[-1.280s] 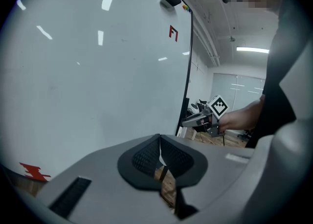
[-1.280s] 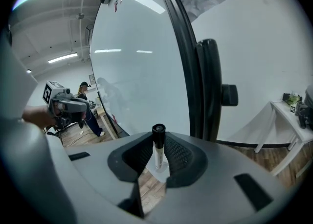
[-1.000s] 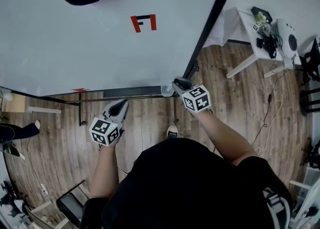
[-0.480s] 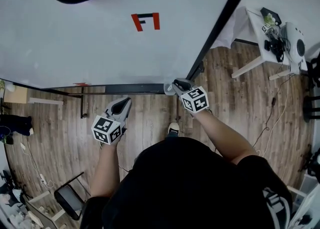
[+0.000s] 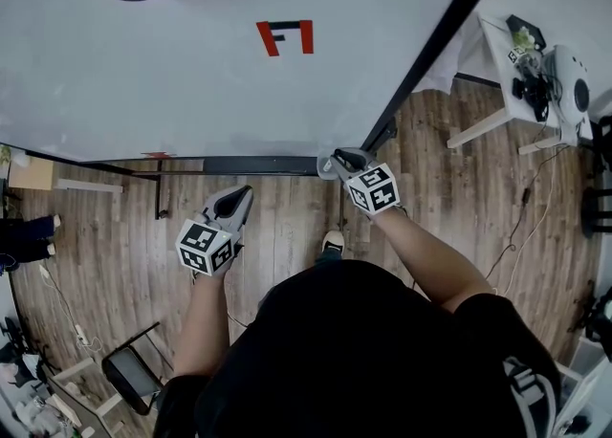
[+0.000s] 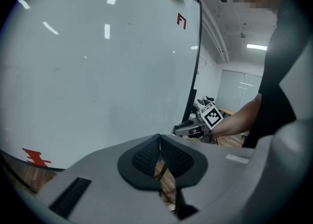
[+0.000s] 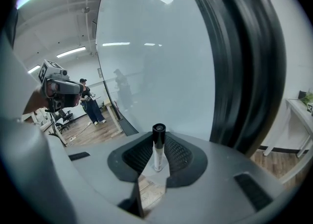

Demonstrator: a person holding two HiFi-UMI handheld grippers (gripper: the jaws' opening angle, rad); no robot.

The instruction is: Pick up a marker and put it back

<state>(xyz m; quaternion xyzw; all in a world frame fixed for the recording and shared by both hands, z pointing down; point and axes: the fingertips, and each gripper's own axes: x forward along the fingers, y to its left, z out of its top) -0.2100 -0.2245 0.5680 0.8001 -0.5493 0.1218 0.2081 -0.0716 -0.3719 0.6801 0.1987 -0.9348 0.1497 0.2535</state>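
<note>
The marker [image 7: 157, 147] is white, capped black, the board [image 5: 191, 73] pale grey with a red-and-black mark [image 5: 284, 36] at twelve o'clock, the floor [image 5: 277, 226] brown planks.

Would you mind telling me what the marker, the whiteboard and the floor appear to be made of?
Marker: likely plastic, smooth white barrel, glossy black cap.
Whiteboard: glossy coated panel, shows bright reflections; core unclear.
Floor: wood or wood-look laminate, visible grain and plank seams.
</note>
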